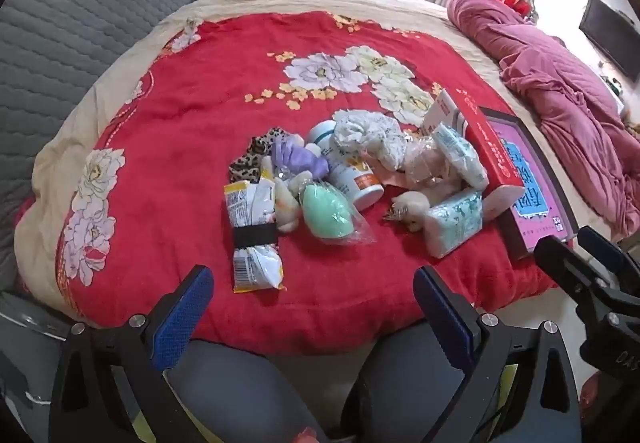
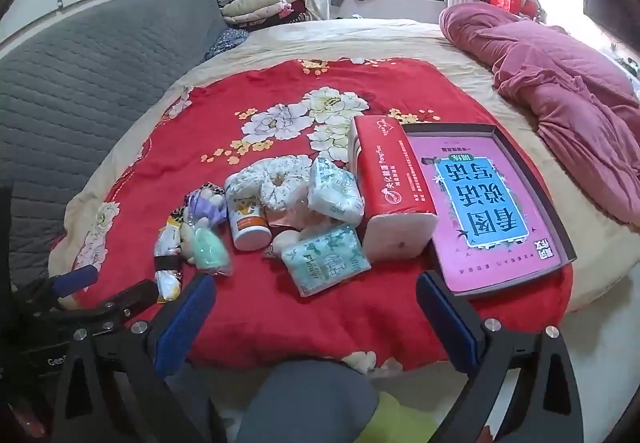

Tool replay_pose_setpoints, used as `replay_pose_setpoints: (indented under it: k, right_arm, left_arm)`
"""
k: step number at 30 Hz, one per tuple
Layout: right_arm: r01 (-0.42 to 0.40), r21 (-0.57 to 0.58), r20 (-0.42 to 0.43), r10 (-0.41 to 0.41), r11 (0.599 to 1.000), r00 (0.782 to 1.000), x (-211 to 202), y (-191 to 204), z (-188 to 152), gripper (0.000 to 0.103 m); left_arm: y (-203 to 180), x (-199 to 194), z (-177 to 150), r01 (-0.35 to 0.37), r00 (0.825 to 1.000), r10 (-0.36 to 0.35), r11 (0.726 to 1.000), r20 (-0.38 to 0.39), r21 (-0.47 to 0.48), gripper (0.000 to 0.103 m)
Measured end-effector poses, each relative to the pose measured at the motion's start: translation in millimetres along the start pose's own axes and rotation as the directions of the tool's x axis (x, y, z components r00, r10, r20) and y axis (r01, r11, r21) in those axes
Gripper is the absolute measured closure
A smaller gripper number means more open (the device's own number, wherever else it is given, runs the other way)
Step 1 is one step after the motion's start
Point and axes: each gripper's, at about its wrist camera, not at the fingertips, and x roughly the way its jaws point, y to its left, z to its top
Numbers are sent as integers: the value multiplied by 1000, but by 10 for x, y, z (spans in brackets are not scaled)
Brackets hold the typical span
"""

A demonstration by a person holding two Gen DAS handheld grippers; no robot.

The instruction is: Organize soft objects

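Both claws hang at the near edge of the bed, spread as wide as they go and gripping nothing: the left claw (image 1: 312, 307) points down at the heap, and the right claw (image 2: 316, 313) sits beside it, nothing between the blue pads of either. The soft things lie bunched on the red floral blanket (image 1: 200, 115), probably tipped out together so they can be sorted from one spot. In the right wrist view, taking the heap's middle as the dial's centre, a green tissue pack (image 2: 326, 259) lies at 6 o'clock, a second tissue pack (image 2: 334, 191) at 1 o'clock, a white frilly scrunchie (image 2: 274, 177) at 12 o'clock, and a mint-green sponge (image 2: 208, 247) in clear wrap at 8 o'clock. A red tissue box (image 2: 388, 187) lies at 3 o'clock, and past it a pink-lined tray (image 2: 492, 203) — likely where the sorted items are meant to go. A white bottle (image 2: 248, 223) lies among the soft goods, hard and probably not part of the job. Much is buried: a purple plush (image 1: 298, 159), a leopard-print cloth (image 1: 250, 159) and something pale and furry under crinkled plastic are half covered, so what they are stays unclear.
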Motion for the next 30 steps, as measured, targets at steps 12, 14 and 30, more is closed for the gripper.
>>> replay_pose_setpoints:
  k: [12,14,30]
  right_arm:
    - [-7,5,-6,7,1000,1000,34,-788,119,2]
    - [-4,4,-2,4,1000,1000,26,-764,107,2]
    - [-2,14,2,2,1000,1000,-6,-808,109,2]
  left_arm:
    - [-8,-39,10,-8,1000,8,1000,6,10,3]
    - [-8,-45,12,-6,1000,6,1000,5,9,3]
    - [-32,-53,17,-3,1000,3,1000,10,3,3]
